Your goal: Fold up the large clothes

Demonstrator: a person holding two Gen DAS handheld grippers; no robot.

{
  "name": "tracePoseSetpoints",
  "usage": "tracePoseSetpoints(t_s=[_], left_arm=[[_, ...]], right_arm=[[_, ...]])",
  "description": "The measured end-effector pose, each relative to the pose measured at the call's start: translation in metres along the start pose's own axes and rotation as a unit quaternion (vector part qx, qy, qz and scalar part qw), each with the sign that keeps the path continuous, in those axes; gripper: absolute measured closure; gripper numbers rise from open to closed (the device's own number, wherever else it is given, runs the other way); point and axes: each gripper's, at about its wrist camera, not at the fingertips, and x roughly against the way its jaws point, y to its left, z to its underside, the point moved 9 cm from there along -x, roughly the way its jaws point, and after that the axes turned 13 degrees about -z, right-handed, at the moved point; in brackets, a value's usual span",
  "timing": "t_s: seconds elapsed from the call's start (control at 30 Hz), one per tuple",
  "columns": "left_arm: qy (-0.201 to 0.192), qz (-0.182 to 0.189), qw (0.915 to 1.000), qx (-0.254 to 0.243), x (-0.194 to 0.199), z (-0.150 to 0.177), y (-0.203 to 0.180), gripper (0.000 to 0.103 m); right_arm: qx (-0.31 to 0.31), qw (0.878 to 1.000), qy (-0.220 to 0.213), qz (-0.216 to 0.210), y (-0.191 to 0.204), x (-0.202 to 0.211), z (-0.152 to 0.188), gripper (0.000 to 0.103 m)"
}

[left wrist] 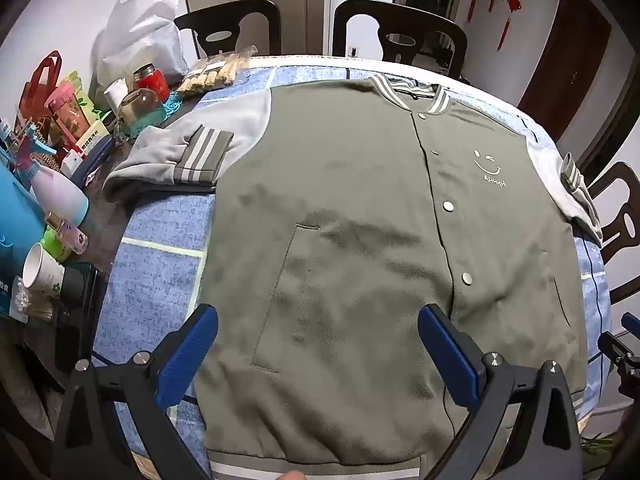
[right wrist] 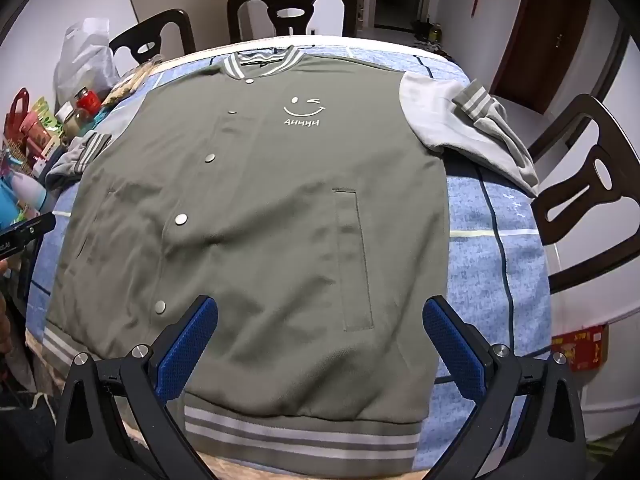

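An olive-green snap-button varsity jacket (right wrist: 256, 208) with pale grey sleeves and striped ribbed trim is seen spread face-up and buttoned on a blue patterned cloth (right wrist: 488, 240) covering the table. Above its lower half, the left gripper (left wrist: 318, 344) and the right gripper (right wrist: 320, 336) are held angled downward, each with blue-padded fingers spread wide and nothing between them. No fold appears begun. The left grey sleeve (left wrist: 172, 156), bunched near a crowd of jars and paper cups (left wrist: 44, 272), could be dragged into them if lifted carelessly. The right grey sleeve (right wrist: 480, 120), draped at the table edge, could be pulled off, and a single-layer pinch might leave the fold crooked.
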Motion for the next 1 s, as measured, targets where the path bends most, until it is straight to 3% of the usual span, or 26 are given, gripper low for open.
tracePoseSetpoints(t_s=[0.37, 0.6, 1.0], left_arm=[[0.01, 0.004, 0.9999, -0.001, -0.003, -0.001, -0.002, 0.002], [0.039, 0.02, 0.999, 0.004, -0.014, 0.006, 0.001, 0.002], [0.03, 0.012, 0.9995, -0.004, -0.014, 0.008, 0.005, 0.002]], right_arm=[[-0.007, 1.0, 0.007, -0.002, -0.007, 0.0, 0.002, 0.0], [-0.007, 1.0, 0.003, -0.003, -0.006, 0.0, -0.006, 0.0], [-0.005, 1.0, 0.0, -0.009, 0.013, -0.001, -0.009, 0.001]])
